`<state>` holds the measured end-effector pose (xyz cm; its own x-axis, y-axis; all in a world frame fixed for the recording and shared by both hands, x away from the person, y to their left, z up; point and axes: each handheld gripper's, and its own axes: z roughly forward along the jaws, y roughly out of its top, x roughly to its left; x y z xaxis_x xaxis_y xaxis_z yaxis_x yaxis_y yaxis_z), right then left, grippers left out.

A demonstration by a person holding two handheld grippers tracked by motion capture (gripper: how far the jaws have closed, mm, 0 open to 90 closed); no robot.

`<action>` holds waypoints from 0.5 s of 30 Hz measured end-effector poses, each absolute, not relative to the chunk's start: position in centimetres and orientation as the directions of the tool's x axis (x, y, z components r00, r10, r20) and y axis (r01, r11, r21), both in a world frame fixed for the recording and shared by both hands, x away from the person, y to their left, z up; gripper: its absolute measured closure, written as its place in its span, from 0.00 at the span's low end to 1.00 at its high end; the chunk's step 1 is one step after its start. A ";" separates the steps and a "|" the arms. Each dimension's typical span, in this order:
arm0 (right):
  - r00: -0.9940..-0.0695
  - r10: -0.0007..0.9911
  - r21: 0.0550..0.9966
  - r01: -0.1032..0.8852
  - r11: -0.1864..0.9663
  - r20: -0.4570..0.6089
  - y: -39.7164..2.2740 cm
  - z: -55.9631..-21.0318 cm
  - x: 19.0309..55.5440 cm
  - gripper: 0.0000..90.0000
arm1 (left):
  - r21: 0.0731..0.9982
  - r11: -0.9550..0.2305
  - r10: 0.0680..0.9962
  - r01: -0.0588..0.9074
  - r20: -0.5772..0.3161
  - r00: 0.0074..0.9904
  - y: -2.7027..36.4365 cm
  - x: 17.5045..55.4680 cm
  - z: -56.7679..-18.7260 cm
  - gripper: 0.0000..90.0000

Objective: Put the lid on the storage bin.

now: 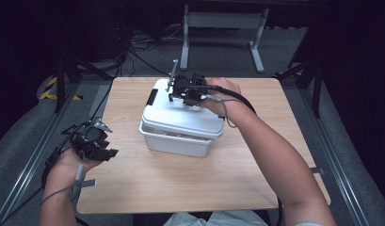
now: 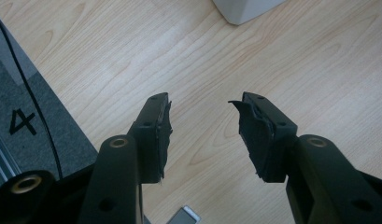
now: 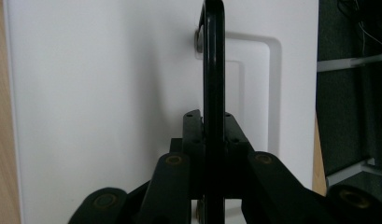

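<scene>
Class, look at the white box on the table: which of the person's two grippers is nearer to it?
The right gripper: its jaws are shut on the black handle on the white box's lid. The left gripper hangs open over bare table, apart from the box.

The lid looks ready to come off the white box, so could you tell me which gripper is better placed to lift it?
The right. The right gripper is already shut on the lid's black handle, above the lid. The left gripper is open over bare table, apart from the box.
</scene>
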<state>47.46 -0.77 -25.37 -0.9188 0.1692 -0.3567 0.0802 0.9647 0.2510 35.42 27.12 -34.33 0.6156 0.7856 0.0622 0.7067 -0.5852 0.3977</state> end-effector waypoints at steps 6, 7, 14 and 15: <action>-0.923 0.155 0.247 0.068 0.967 -0.352 0.1 -26.6 47.8 0.93 | 0.397 -0.583 0.787 0.709 0.061 0.613 27.1 35.4 -34.3 0.59; -0.923 0.156 0.241 0.072 0.968 -0.351 0.2 -26.7 47.9 0.93 | 0.397 -0.577 0.791 0.714 0.055 0.609 27.1 35.4 -34.3 0.59; -0.929 0.155 0.238 0.075 0.968 -0.336 0.7 -28.1 48.3 0.93 | 0.398 -0.578 0.790 0.712 0.056 0.611 27.3 35.4 -34.3 0.59; -0.930 0.152 0.234 0.075 0.969 -0.334 0.8 -28.4 48.4 0.93 | 0.400 -0.577 0.791 0.712 0.056 0.609 27.3 35.3 -34.3 0.59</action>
<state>48.37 0.82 -28.35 -0.9300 0.1524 -0.3344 0.0748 0.9694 0.2336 35.35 27.28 -34.31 0.6094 0.7909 0.0555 0.7123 -0.5770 0.3997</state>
